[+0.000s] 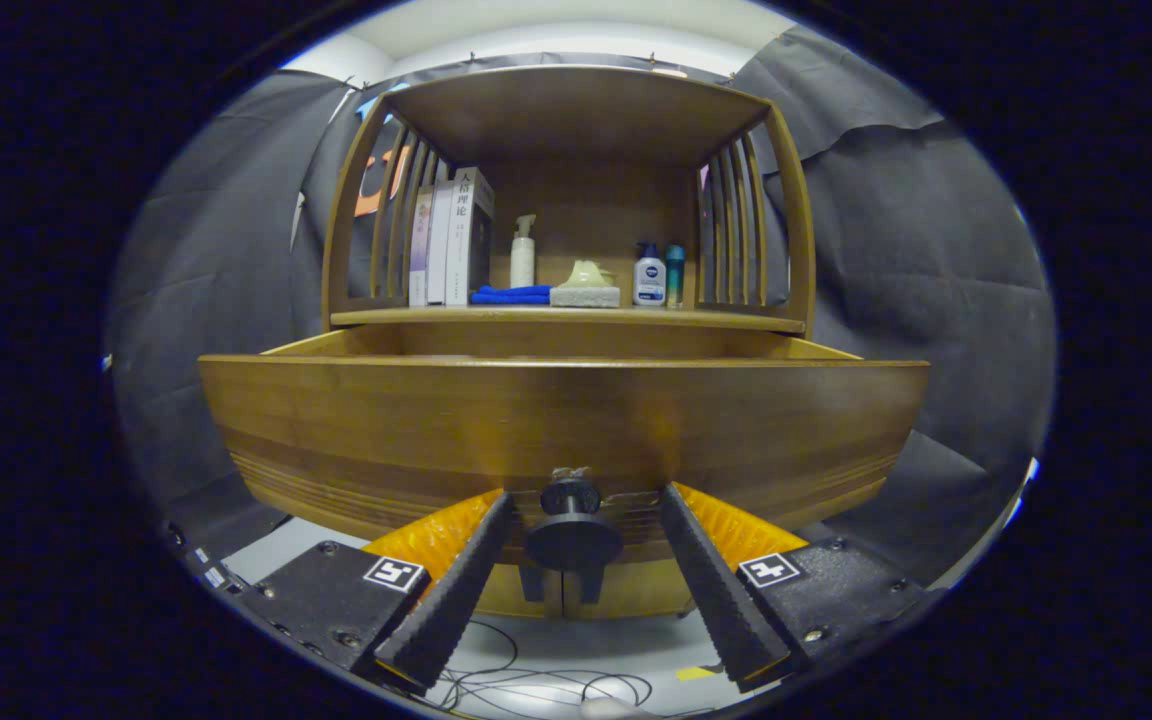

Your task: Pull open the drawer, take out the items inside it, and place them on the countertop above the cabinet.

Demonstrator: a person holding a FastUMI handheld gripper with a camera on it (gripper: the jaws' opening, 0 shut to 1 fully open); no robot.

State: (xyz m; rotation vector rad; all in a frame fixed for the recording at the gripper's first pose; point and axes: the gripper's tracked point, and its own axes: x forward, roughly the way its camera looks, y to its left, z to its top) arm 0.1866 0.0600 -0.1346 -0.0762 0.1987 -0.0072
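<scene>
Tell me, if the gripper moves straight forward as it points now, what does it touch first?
Most likely the black knob on the drawer front. The gripper is open, its fingers either side of the knob, apparently not touching it, though depth is unclear.

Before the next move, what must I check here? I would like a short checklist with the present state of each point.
1. Drawer pulled out from the cabinet: ok, its front stands well forward of the countertop.
2. Tongs open: ok, a finger on each side of the knob, neither pressing it.
3. Drawer contents seen: cannot tell, the front panel hides the inside.
4. Free place on the countertop: not ok in the middle; books, bottles and a blue cloth stand there.
5. Cables below: ok, apart from the tongs.
</scene>
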